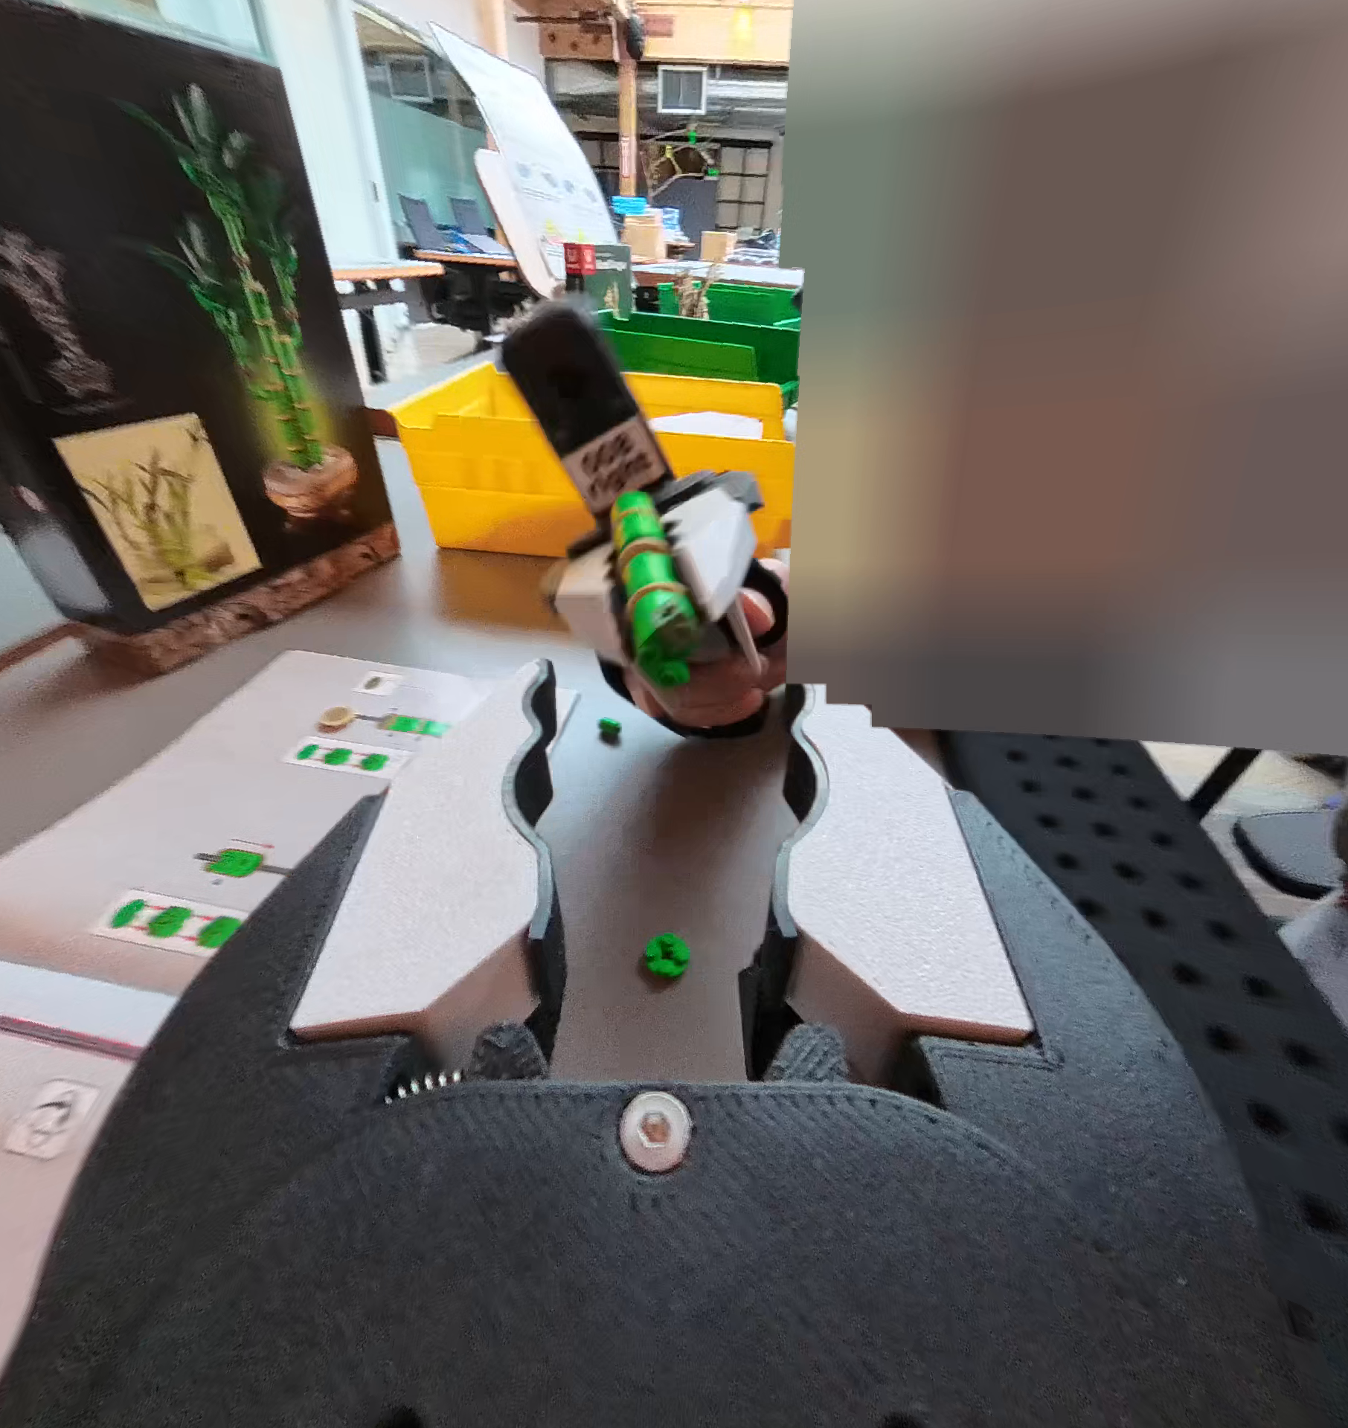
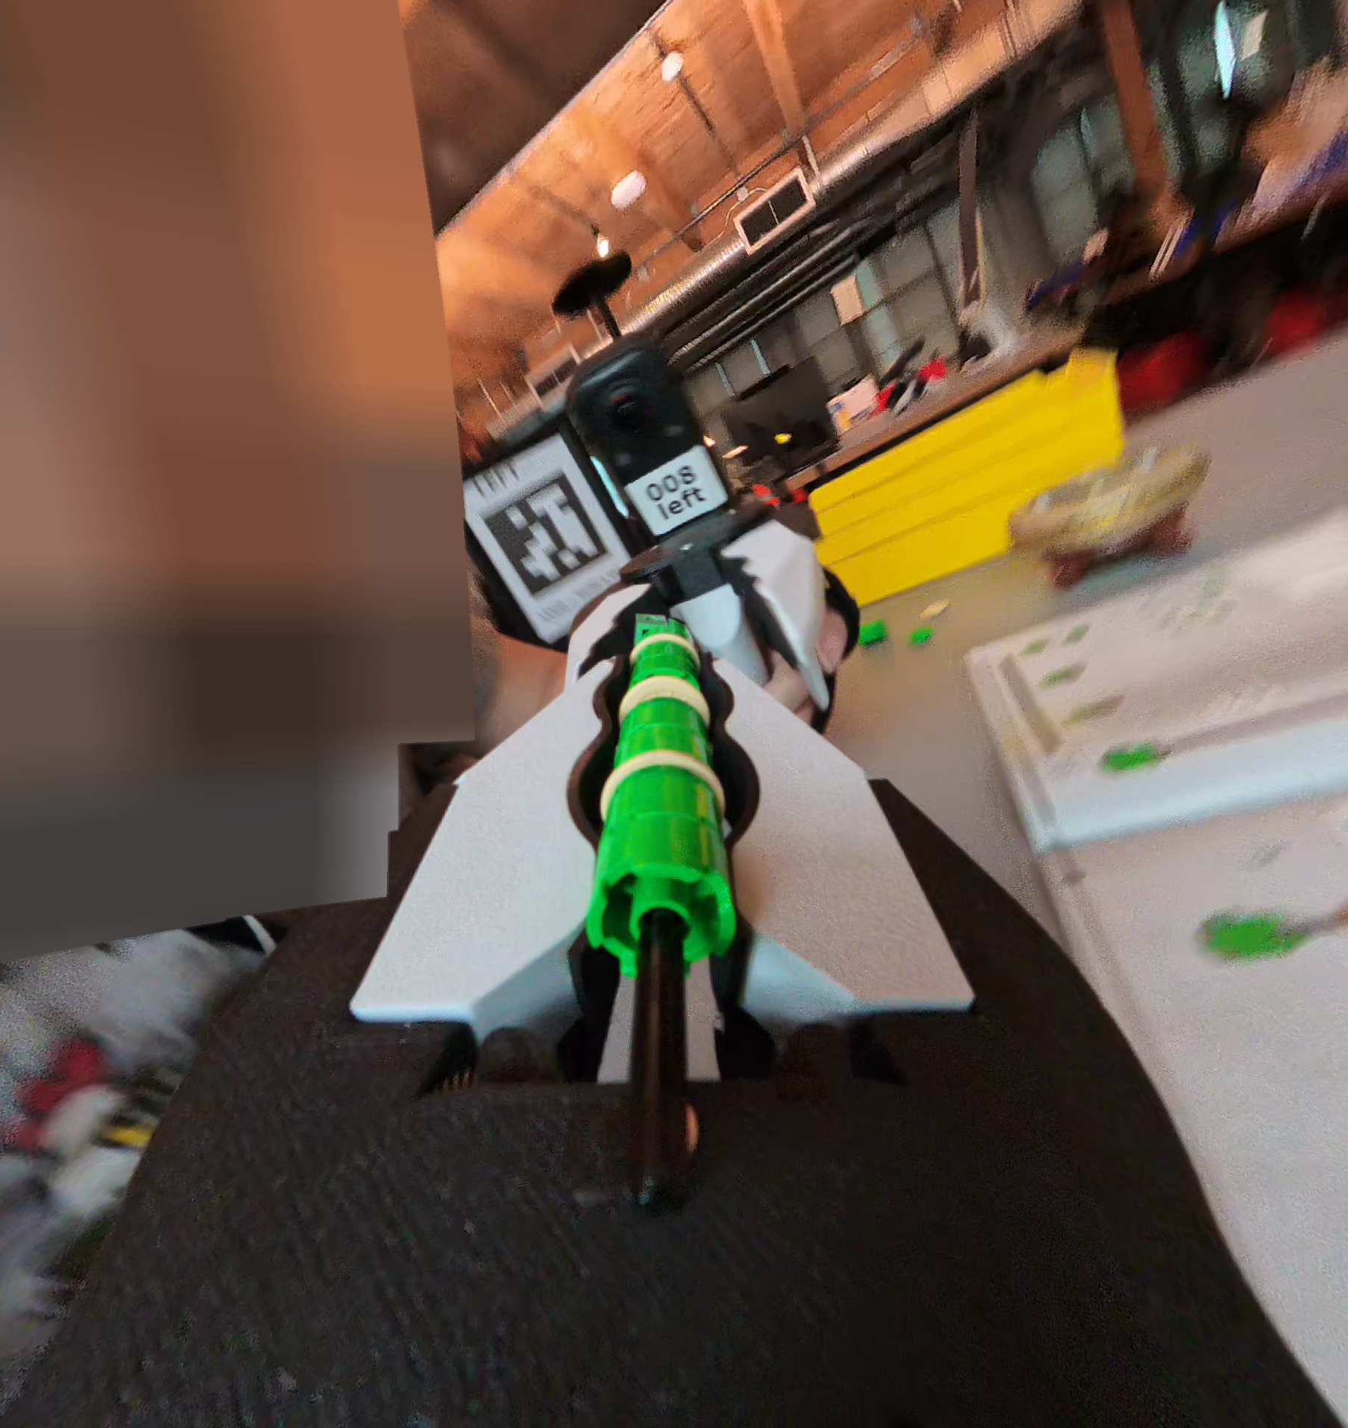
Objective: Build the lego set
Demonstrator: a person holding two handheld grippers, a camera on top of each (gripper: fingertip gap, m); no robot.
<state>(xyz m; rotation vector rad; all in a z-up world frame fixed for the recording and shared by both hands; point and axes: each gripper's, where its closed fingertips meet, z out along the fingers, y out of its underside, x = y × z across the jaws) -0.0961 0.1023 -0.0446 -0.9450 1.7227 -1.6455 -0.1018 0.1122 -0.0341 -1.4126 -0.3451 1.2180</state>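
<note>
My right gripper (image 2: 665,676) is shut on a green bamboo stalk (image 2: 665,780) with tan rings. A black axle (image 2: 658,1066) sticks out of the stalk's near end. In the left wrist view the right gripper (image 1: 655,610) holds the stalk (image 1: 648,572) tilted above the table, just ahead of my left gripper (image 1: 667,742). The left gripper is open and empty. A small green round piece (image 1: 665,958) lies on the dark table between its fingers, and another green piece (image 1: 609,728) lies farther ahead. The left gripper also shows beyond the stalk's far end in the right wrist view (image 2: 740,618).
An open instruction booklet (image 1: 269,811) lies on the left, also seen in the right wrist view (image 2: 1158,695). The set's box (image 1: 153,348) stands at far left. A yellow bin (image 1: 501,479) and a green bin (image 1: 694,348) stand behind. A tan round base (image 2: 1104,510) and loose green pieces (image 2: 876,632) sit on the table.
</note>
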